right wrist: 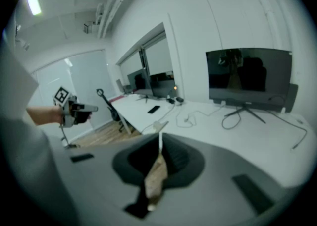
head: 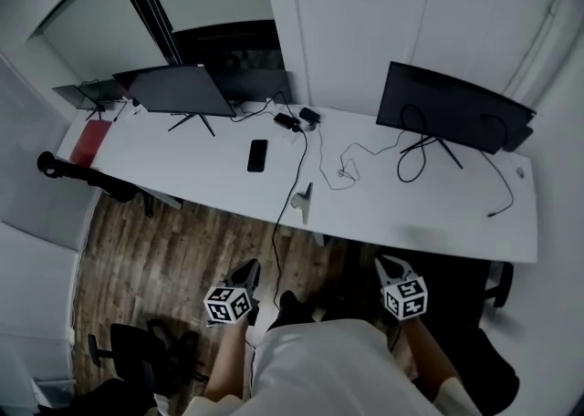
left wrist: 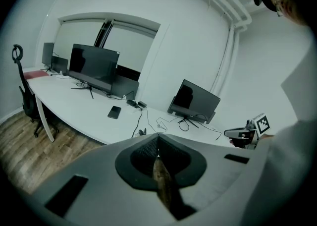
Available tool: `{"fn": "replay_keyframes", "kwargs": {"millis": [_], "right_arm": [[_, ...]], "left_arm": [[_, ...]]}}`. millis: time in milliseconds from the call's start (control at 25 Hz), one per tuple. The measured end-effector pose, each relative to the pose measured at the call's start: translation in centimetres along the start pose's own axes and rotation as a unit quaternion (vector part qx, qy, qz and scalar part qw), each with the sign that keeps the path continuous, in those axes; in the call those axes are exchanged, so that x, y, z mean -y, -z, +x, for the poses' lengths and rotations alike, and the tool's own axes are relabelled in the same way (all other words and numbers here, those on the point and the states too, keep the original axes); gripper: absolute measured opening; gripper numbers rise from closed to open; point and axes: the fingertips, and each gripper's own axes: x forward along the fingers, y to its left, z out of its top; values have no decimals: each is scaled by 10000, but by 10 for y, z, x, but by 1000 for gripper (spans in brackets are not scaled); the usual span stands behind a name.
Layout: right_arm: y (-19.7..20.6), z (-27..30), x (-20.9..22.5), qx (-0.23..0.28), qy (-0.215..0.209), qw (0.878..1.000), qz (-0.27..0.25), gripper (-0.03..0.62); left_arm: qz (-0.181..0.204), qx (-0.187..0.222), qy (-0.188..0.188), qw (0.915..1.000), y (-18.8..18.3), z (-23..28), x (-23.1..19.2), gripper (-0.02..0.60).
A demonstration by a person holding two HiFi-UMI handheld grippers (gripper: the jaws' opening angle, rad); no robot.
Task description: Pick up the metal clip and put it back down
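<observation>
1. At the near edge of the desk (head: 411, 213), the metal clip (head: 303, 203) is seen resting.
2. Short of it, the left gripper (head: 246, 270) and the right gripper (head: 391, 265) are held with jaws pressed together and nothing gripped.

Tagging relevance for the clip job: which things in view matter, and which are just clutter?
Job:
- metal clip, at the desk's front edge
- left gripper
- right gripper

Lying about:
- phone
- monitors
- cables
- red folder
- chairs
</observation>
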Motion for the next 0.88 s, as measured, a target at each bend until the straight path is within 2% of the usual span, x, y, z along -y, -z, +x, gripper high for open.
{"fn": "replay_keyframes", "kwargs": {"millis": [480,880], "right_arm": [[-25,3,-52,243,271,9991,-196,37],[-46,4,-66,505,530,9973,-112,35]], "left_arm": [[489,49,311,9983,-29,-24,-32,32],[511,19,648,9966,-38,-25,-40,32]]}}
